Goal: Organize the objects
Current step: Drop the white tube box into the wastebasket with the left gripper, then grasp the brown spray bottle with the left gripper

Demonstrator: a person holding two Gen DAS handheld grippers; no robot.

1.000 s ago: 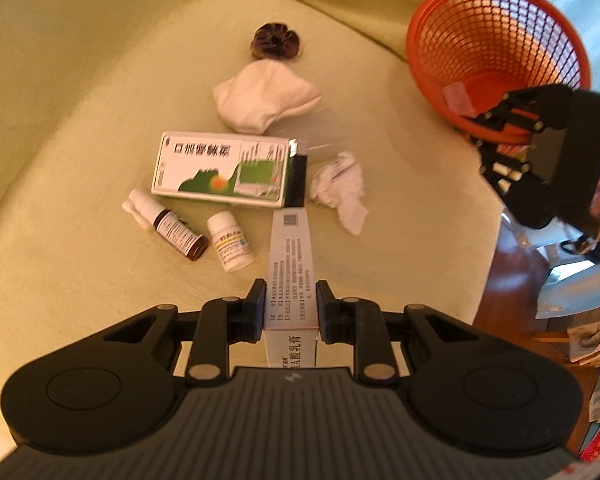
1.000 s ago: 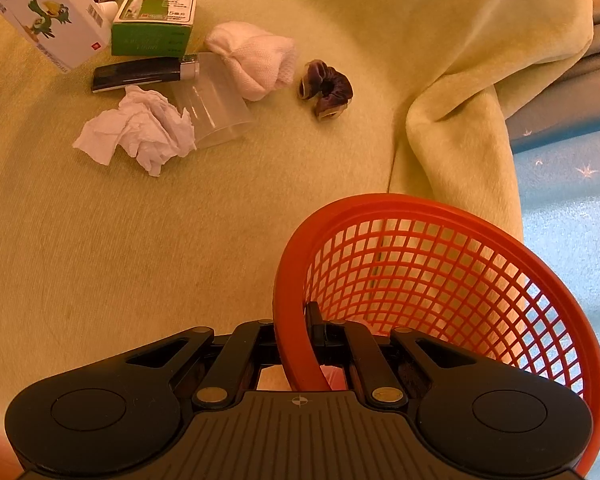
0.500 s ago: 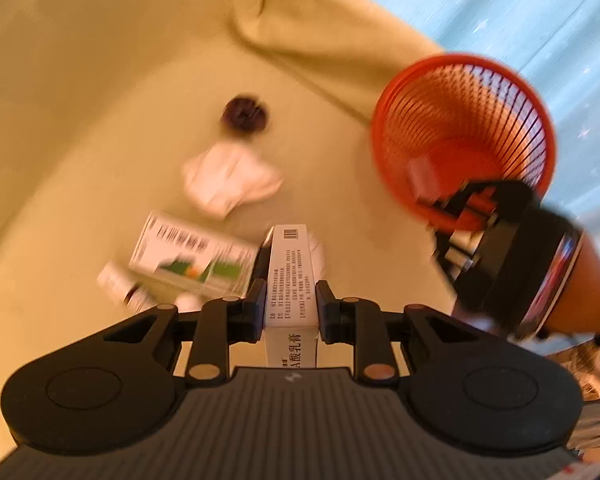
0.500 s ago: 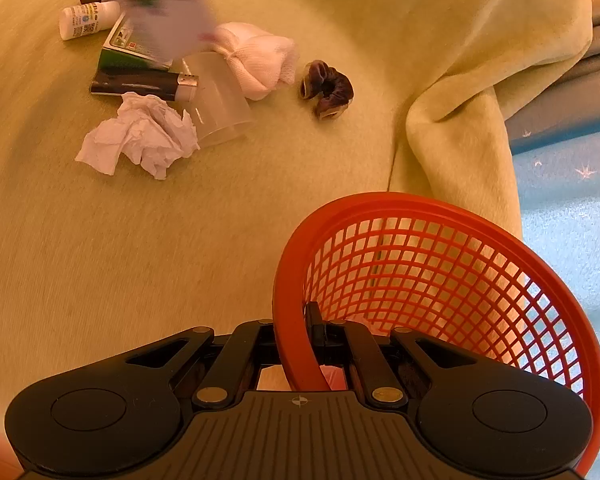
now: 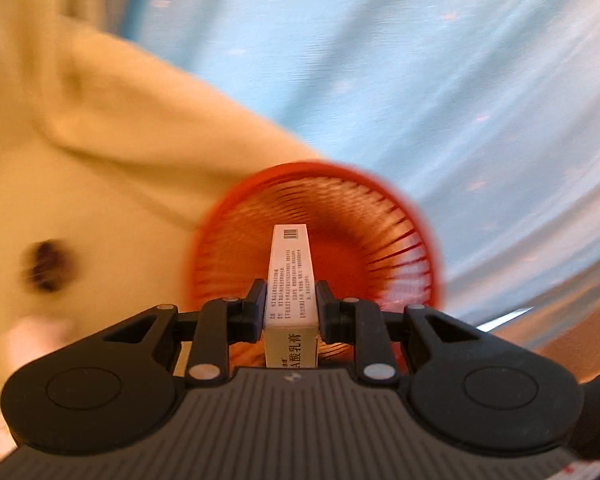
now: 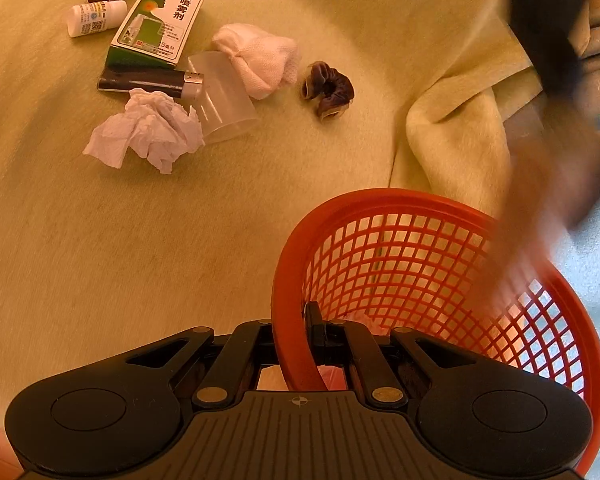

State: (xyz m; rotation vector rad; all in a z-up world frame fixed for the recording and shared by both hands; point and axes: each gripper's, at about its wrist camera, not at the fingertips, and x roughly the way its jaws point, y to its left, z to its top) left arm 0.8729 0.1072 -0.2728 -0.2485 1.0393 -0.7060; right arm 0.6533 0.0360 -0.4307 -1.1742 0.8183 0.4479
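My left gripper [image 5: 291, 294] is shut on a narrow white medicine box [image 5: 291, 276], held over the mouth of the orange mesh basket [image 5: 404, 240]. That view is motion-blurred. In the right wrist view my right gripper [image 6: 296, 330] is shut on the near rim of the orange basket [image 6: 420, 248]. A blurred arm and dark sleeve [image 6: 540, 128] sweep over the basket's right side. On the yellow-green cloth lie a green spray box [image 6: 162, 24], two small bottles [image 6: 96, 18], a dark lighter [image 6: 148, 80], crumpled tissue [image 6: 148, 132], a clear plastic cup [image 6: 224, 100], a white gauze bundle [image 6: 260, 58] and a brown scrunchie [image 6: 328, 90].
The yellow-green cloth [image 6: 140, 240] covers the surface and bunches into a thick fold [image 6: 448, 136] behind the basket. Pale blue bedding [image 5: 400, 60] lies beyond the fold. Something pale pink [image 6: 360, 320] rests in the basket's bottom.
My left gripper has lifted the white box from the cluster and swung it right, over the basket. The right gripper has stayed on the basket rim; an arm has entered its view.
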